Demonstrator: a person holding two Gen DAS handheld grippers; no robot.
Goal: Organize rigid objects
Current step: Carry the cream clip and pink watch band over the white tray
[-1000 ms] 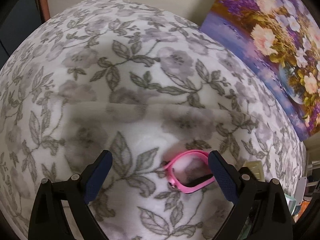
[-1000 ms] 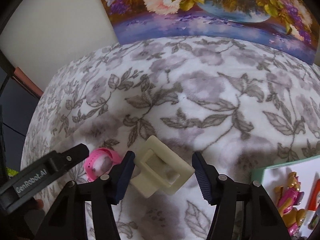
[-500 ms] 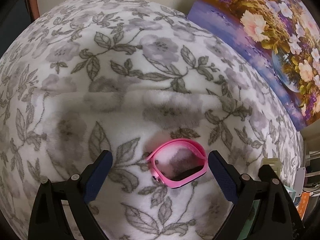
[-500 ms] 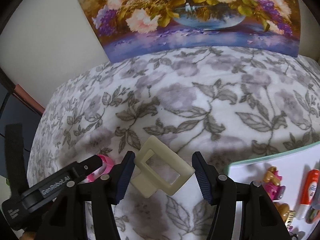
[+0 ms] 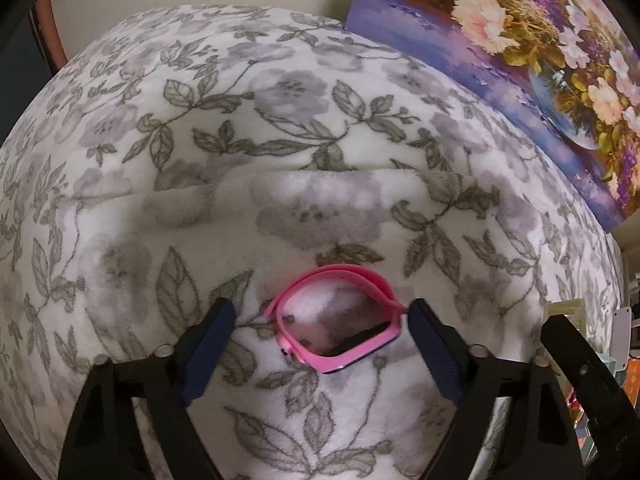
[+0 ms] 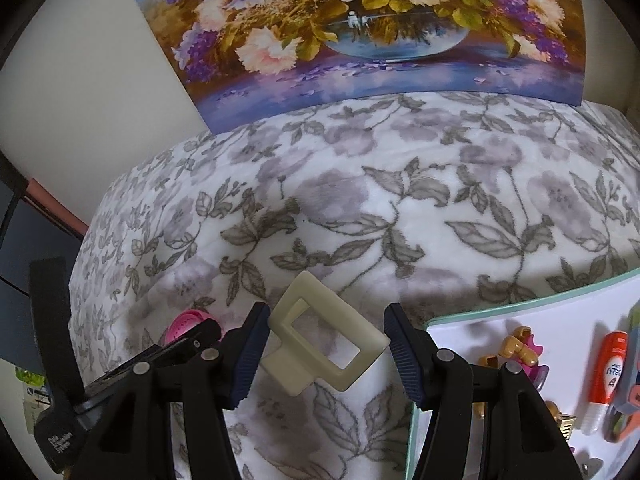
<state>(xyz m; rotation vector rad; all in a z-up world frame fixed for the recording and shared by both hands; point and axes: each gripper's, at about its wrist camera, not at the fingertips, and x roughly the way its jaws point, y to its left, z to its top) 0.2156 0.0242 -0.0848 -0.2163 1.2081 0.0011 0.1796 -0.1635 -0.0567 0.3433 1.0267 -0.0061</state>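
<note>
A pink watch (image 5: 340, 320) lies on the floral blanket (image 5: 280, 140), its strap in a loop. My left gripper (image 5: 322, 312) points down over it with a finger on each side, and its jaws are closing. The right pad is at the strap's end, while the left pad (image 5: 212, 340) stands apart from it. My right gripper (image 6: 328, 316) is shut on a cream hair claw clip (image 6: 320, 344), held above the blanket. In the right wrist view the pink watch (image 6: 188, 320) peeks out behind the left gripper's black body.
A white tray with a teal rim (image 6: 520, 306) lies at the right, holding an orange tube (image 6: 608, 372), a pink and tan toy (image 6: 520, 348) and other small things. A flower painting (image 6: 360, 28) leans on the wall behind the blanket.
The left gripper has shifted so the watch now lies centred between its fingers, and its jaws have narrowed. The right gripper carried the clip toward the tray, which shows more.
</note>
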